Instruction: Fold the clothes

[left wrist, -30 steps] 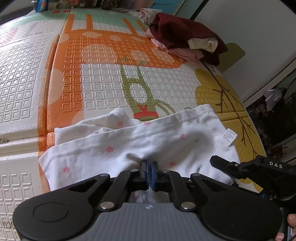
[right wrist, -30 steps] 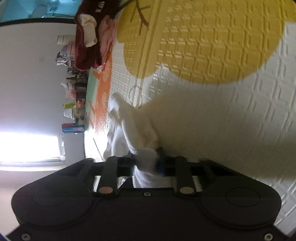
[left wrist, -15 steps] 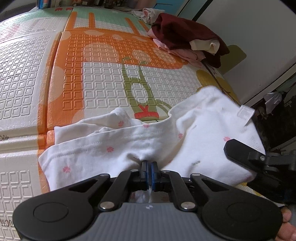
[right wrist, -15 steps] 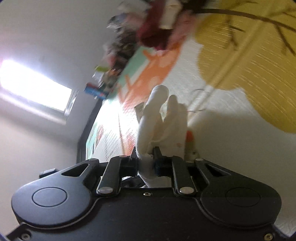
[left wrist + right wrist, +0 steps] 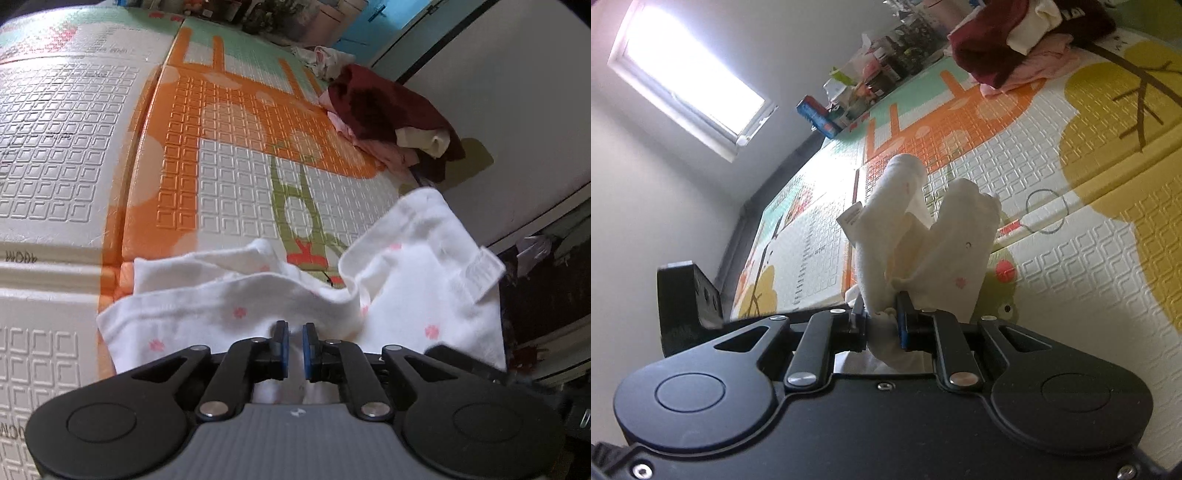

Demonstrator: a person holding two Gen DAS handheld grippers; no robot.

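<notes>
Left wrist view: the white garment [image 5: 236, 306] with small pink flowers is spread on the play mat [image 5: 229, 158], its long axis running left to right across the view. The left end lies flat on the mat; the right end, with its sewn-in label [image 5: 482, 271], is raised off the mat and curled over toward the left. The near edge of the cloth sits between the pads of the left hand-held gripper [image 5: 294, 341], which stand slightly apart with a gap showing; whether the cloth is pinched there cannot be told. A pile of other clothes [image 5: 395, 118], dark red and pink, is seen well apart at the far right of the mat.

Right wrist view: the right hand-held gripper [image 5: 882, 325] is clamped on a bunched part of the garment [image 5: 945, 240], which stands up from the jaws in two lobes, clear of the mat [image 5: 1089, 258].

Step in hand, as judged: a crosswise fold, with the right end being carried over toward the left end. For the next move, the lifted end is to be laid over the flat end with edges matched, the near edge being held down so the cloth does not slide.
</notes>
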